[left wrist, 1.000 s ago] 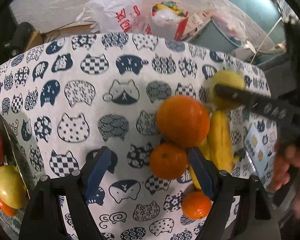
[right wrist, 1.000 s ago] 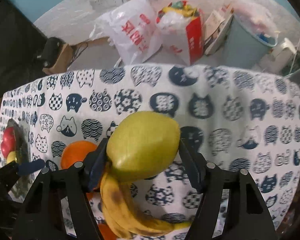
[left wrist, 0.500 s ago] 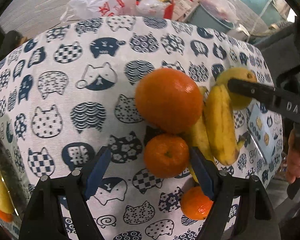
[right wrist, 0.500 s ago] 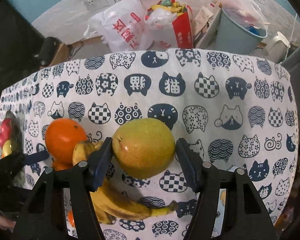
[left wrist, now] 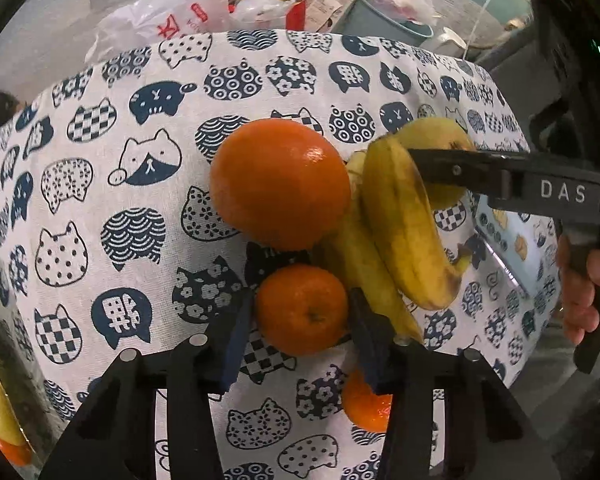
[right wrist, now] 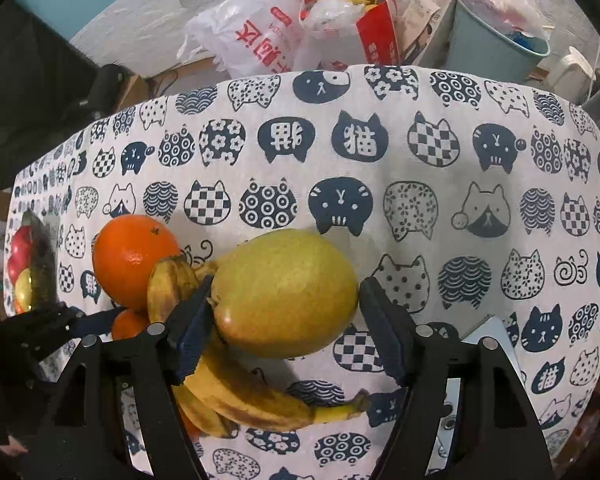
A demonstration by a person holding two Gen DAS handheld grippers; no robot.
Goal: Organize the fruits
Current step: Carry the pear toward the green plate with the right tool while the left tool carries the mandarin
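Note:
My left gripper (left wrist: 302,316) is shut on a small mandarin (left wrist: 302,308) on the cat-print tablecloth (left wrist: 112,200). A big orange (left wrist: 280,182) sits just beyond it, with two bananas (left wrist: 404,232) to its right. A second mandarin (left wrist: 366,404) lies under my right finger. My right gripper (right wrist: 284,300) is shut on a yellow-green pear (right wrist: 286,292), which touches the left pad; a thin gap shows at the right pad. The bananas (right wrist: 236,392) and orange (right wrist: 134,258) lie left of the pear. The right gripper also shows in the left wrist view (left wrist: 500,184).
A metal fruit bowl (right wrist: 36,264) with red and yellow fruit stands at the table's far left; it also shows in the left wrist view (left wrist: 4,392). A light blue box (left wrist: 508,240) sits by the right edge. Bags and a bin (right wrist: 496,40) stand behind the table.
My left gripper has closed in on the small mandarin and now grips it. My right gripper stays around the pear, now seen closer and lower among the fruit.

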